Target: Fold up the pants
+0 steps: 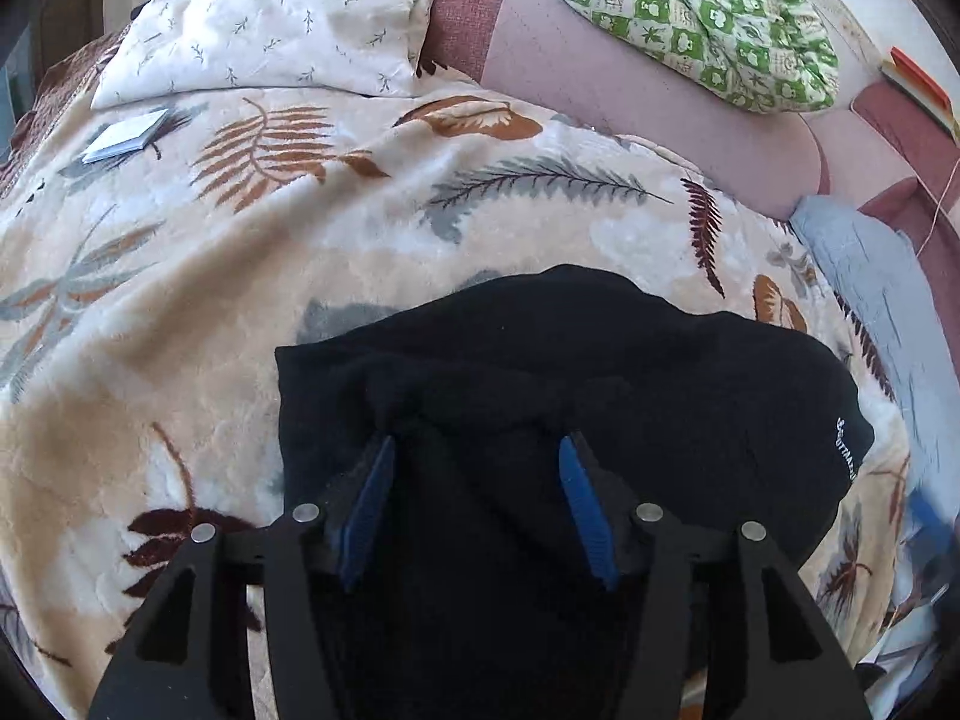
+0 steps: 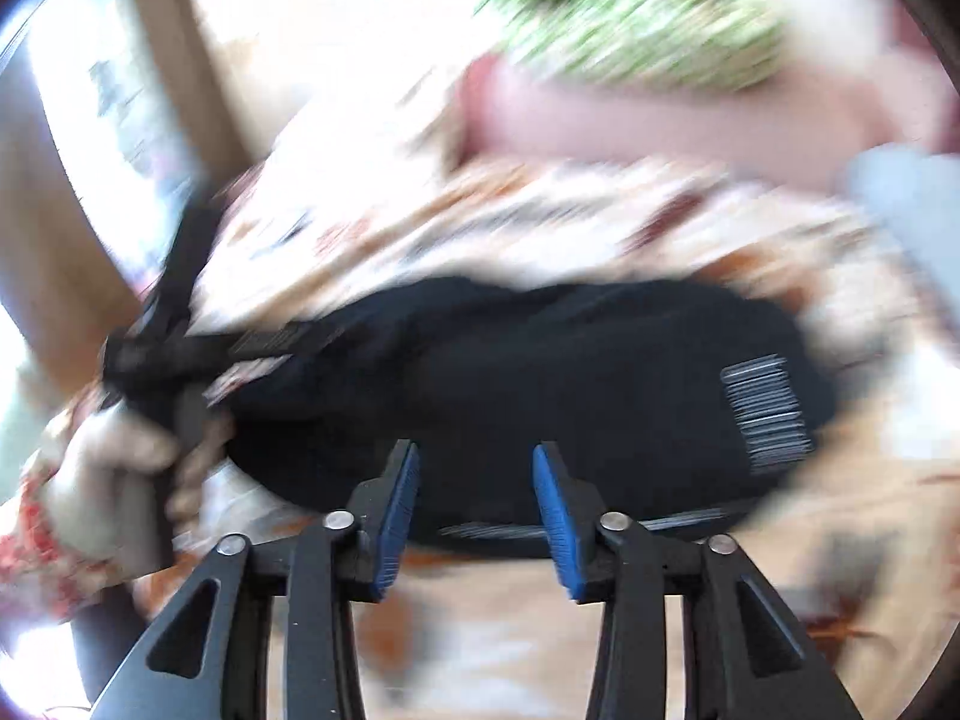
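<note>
The black pants [image 1: 570, 372] lie bunched and folded on a cream leaf-print blanket [image 1: 240, 276]. My left gripper [image 1: 477, 450] is open, its blue pads [image 1: 372, 504] spread over the near part of the pants, with cloth between and under them. In the blurred right wrist view the pants [image 2: 540, 372] lie as a dark bundle with a white striped label [image 2: 765, 414] at the right. My right gripper [image 2: 474, 462] is open and empty at the bundle's near edge. The other gripper and a gloved hand [image 2: 120, 468] show at the left of that view.
A white leaf-print pillow [image 1: 270, 12] and a small white packet [image 1: 126, 138] lie at the far left. A pink sofa back [image 1: 630, 96] carries a green patterned cushion [image 1: 708, 18]. A grey-blue cloth [image 1: 870, 276] lies at the right edge.
</note>
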